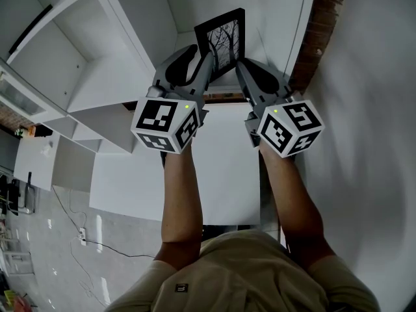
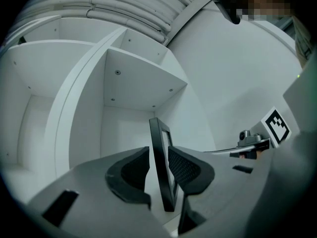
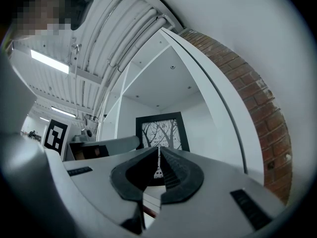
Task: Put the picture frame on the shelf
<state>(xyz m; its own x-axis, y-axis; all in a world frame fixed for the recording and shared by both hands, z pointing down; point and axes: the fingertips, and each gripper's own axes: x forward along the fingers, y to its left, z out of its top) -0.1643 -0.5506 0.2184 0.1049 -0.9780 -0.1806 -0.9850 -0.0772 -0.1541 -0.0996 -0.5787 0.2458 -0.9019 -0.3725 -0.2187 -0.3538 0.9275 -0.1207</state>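
Note:
The black picture frame (image 1: 222, 39) with a bare-tree print stands upright in a compartment of the white shelf (image 1: 123, 64). In the left gripper view the frame (image 2: 158, 138) is edge-on between the jaws of my left gripper (image 2: 159, 158), its bottom edge on the shelf board. A white gap shows between the left pad (image 2: 132, 175) and the frame, so the jaws are open around it. My right gripper (image 3: 159, 150) is shut on nothing, just in front of the frame's face (image 3: 161, 130). In the head view the left gripper (image 1: 203, 52) and right gripper (image 1: 239, 64) flank the frame.
The shelf unit has several open compartments to the left (image 1: 58, 57). A brick wall edge (image 1: 320, 25) runs along the shelf's right side, next to a white wall. A cable and power strip (image 1: 82, 235) lie on the floor at lower left.

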